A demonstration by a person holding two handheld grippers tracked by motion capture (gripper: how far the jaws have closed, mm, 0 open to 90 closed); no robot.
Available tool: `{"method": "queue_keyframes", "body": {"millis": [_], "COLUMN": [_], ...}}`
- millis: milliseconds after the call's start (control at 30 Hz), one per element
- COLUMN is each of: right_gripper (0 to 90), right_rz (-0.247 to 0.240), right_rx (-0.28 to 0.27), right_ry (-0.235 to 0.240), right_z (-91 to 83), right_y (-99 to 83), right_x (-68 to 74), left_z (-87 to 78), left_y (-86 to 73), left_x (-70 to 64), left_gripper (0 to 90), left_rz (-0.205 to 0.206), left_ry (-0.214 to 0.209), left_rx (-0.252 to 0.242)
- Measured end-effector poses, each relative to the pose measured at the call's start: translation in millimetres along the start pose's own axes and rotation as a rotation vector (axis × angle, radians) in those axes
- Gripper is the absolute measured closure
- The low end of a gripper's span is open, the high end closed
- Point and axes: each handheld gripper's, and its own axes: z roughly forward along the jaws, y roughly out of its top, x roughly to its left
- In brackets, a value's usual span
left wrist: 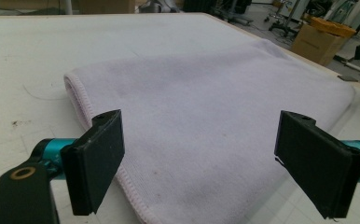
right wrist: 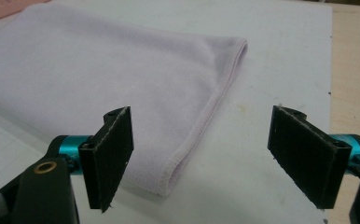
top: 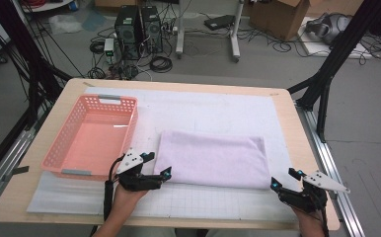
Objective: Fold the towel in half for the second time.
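Note:
A folded pale lilac towel [top: 213, 158] lies flat on the white gridded mat [top: 203, 113] in the middle of the table. My left gripper [top: 158, 165] is open at the towel's near left corner, its jaws spread wide on either side of that corner [left wrist: 136, 186]. My right gripper [top: 285, 179] is open just off the towel's near right corner [right wrist: 169, 179], with nothing between its jaws. The towel [left wrist: 206, 107] stretches away from the left jaws, and its hemmed right edge [right wrist: 220, 93] runs between the right jaws.
A pink plastic basket [top: 67, 148] stands empty on the table's left side, just beyond my left hand. The wooden table edge [top: 307, 148] runs close to my right gripper. Cables, computer towers and boxes sit on the floor behind the table.

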Motion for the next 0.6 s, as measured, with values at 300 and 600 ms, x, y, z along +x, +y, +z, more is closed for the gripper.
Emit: {"method": "queue_keyframes", "body": {"millis": [300,600], "right_gripper": [20.2,20.2], "right_rz": [0.007,-0.004], "right_rx": [0.010,0.015], "right_ry": [0.006,0.009], "right_z": [1.8,6.8], "right_y": [-1.8,-0.1], "right_x": [-1.2,1.4], "left_z": [-2.9,-4.7], "left_y": [-1.1,-2.2], "left_x": [1.4,5.1], "left_gripper": [17.4,17.4], "left_rz": [-0.002,-0.014], "left_ry": [-0.003,0.006], "left_rx": [-0.012,0.003]}}
